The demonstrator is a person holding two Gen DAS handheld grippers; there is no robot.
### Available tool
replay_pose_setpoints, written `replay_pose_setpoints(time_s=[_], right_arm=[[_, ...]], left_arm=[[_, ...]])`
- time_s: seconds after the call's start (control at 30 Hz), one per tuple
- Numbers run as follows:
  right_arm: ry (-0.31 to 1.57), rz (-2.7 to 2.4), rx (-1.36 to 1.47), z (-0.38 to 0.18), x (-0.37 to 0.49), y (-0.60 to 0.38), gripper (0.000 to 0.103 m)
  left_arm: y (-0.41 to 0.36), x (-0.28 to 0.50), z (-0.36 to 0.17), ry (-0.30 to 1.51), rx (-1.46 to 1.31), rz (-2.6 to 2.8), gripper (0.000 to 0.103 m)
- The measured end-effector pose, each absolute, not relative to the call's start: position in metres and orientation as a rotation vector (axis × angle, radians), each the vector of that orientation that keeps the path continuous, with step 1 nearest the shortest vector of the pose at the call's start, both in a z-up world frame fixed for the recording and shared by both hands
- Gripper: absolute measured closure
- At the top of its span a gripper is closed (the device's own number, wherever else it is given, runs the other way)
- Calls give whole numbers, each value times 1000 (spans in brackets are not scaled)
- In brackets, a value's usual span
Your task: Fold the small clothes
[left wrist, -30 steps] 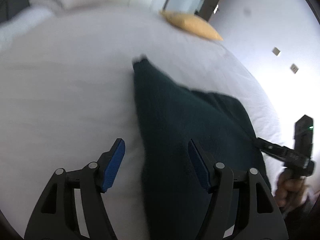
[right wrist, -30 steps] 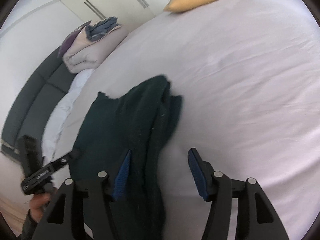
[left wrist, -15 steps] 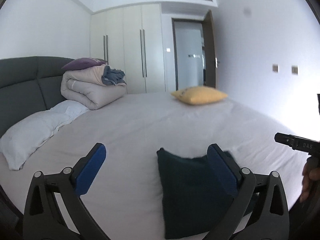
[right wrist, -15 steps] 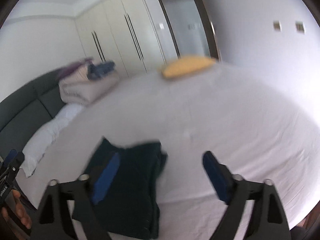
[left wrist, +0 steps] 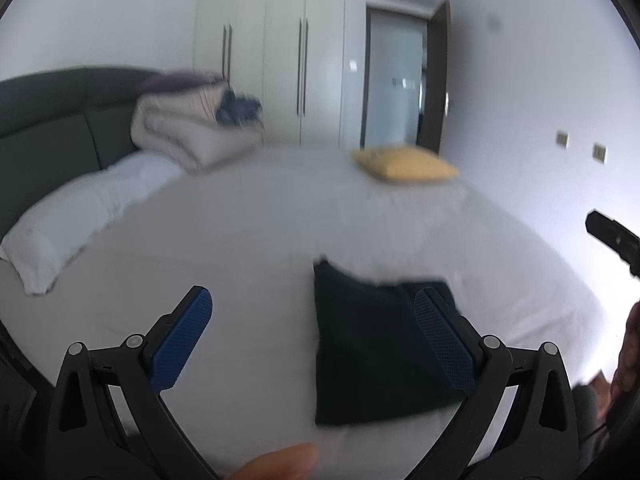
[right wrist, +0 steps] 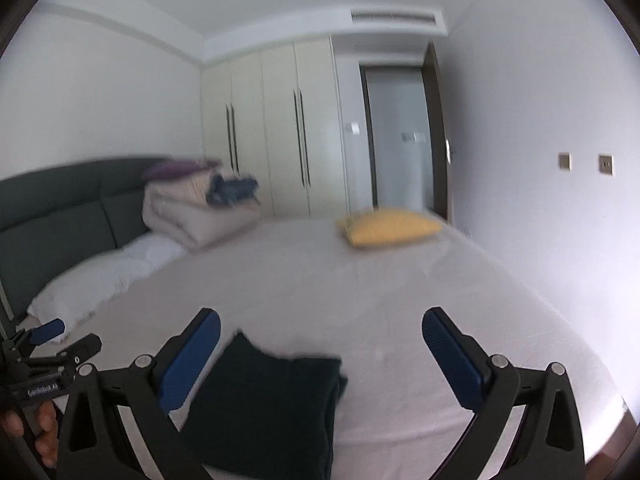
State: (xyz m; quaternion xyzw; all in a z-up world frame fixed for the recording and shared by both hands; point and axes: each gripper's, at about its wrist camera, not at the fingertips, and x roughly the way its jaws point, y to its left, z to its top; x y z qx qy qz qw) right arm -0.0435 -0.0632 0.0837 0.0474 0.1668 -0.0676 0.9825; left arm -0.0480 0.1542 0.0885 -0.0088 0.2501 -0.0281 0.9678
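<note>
A dark green garment lies folded into a compact rectangle on the white bed sheet near the bed's front edge. It also shows in the right wrist view. My left gripper is open and empty, held above and back from the garment, with blue pads. My right gripper is open and empty, raised above the garment's right side. The left gripper also appears at the left edge of the right wrist view.
A yellow cushion lies at the far side of the bed. A folded beige duvet with clothes on top and a white pillow sit by the dark headboard. Wardrobes and a door stand behind.
Both grippers have lifted and pulled back from the garment, opening wider. The views tilted up from the sheet to the room. The garment lies folded on the bed.
</note>
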Motion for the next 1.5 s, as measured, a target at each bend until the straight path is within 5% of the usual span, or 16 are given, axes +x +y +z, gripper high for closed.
replay_pose_setpoints(time_s=[0.47, 1.5], right_arm=[[689, -176, 177, 4, -29, -57, 0], [698, -113, 141, -4, -35, -43, 0]], left_arm=[[141, 1, 11, 739, -10, -55, 0], [129, 9, -16, 785, 20, -62, 0]])
